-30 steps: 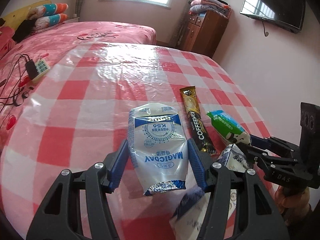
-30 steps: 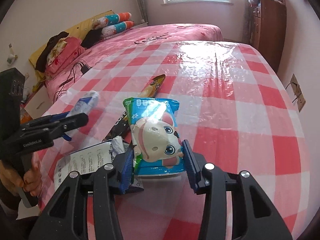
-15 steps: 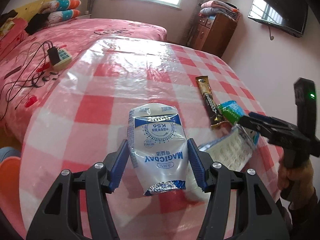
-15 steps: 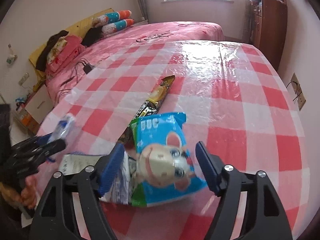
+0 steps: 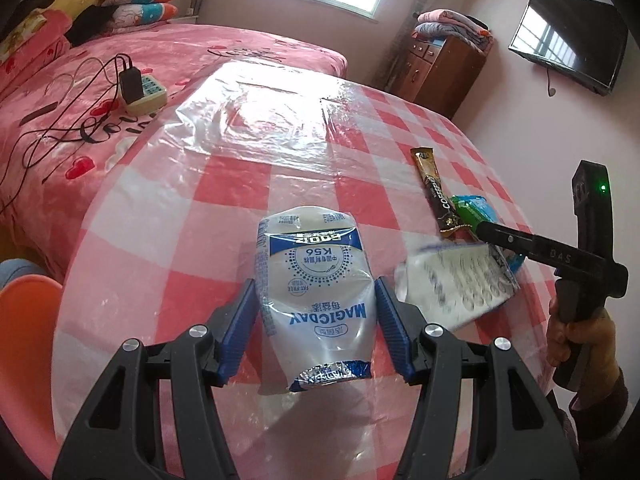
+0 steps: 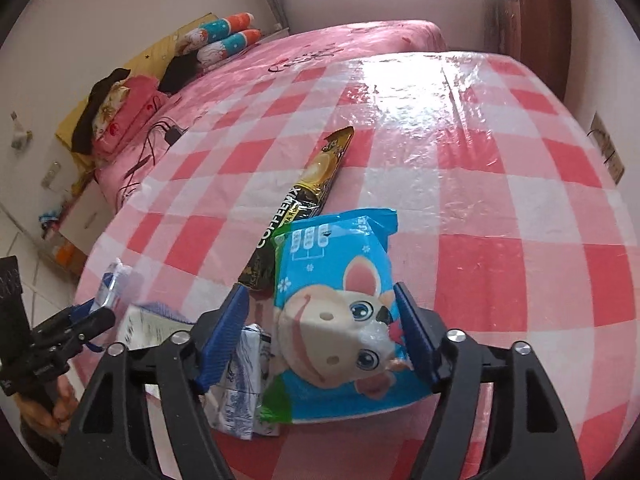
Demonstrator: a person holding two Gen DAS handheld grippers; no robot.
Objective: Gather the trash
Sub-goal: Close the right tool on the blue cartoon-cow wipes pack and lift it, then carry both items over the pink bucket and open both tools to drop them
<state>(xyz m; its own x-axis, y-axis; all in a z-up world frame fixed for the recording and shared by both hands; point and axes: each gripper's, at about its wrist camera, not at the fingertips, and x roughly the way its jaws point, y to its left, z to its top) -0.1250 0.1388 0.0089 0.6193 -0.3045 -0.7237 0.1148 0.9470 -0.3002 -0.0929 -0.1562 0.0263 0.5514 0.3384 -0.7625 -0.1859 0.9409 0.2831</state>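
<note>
While left gripper [image 5: 316,312] keeps the milk pouch [image 5: 314,284], right gripper [image 6: 326,332] has released.

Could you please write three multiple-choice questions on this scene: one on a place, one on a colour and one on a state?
1. Where does the coffee stick lie?
A. On the bed
B. On the checked tablecloth
C. On the wooden cabinet

2. What is the main colour of the snack packet with the cartoon animal?
A. Blue
B. Yellow
C. Black

3. What state is the left gripper in?
A. Open and empty
B. Shut on the coffee stick
C. Shut on the milk pouch

Answers:
1 B: the stick rests flat on the red and white squares.
2 A: its front is mostly light blue.
3 C: both blue fingers press the sides of the white pouch.
</note>
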